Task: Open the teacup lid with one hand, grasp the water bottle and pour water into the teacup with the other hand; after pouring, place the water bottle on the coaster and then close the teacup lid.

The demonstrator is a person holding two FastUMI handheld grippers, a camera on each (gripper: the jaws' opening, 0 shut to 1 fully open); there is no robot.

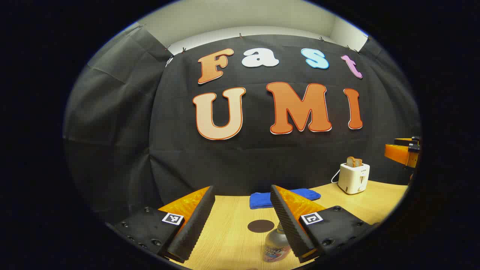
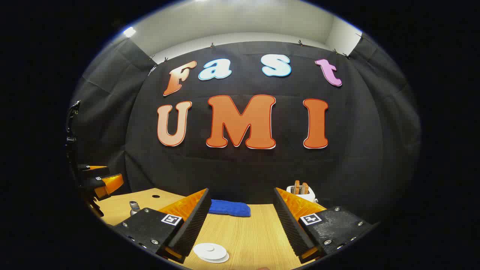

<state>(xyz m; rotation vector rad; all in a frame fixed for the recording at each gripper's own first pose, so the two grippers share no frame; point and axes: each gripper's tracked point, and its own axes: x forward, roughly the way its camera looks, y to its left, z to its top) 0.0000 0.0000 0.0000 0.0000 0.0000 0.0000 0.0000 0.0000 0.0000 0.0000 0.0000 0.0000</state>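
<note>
Both your grippers, left (image 1: 243,204) and right (image 2: 240,205), hang wide-jawed and empty-handed over the wooden table (image 2: 255,232).

At five o'clock in your left gripper view stands the water bottle (image 1: 276,245), just before the dark coaster (image 1: 261,226); the white teacup lid (image 2: 210,252) lies at six o'clock in your right gripper view, a blue cloth (image 2: 229,207) and a toaster (image 1: 353,177) farther back.

Both views face the wall, perhaps low, sharing the blue cloth (image 1: 284,197).

You are holding the left gripper (image 1: 242,221) with jaws standing apart above the desk (image 1: 232,240); the water bottle (image 1: 276,245) is standing beside the coaster (image 1: 260,226).
</note>
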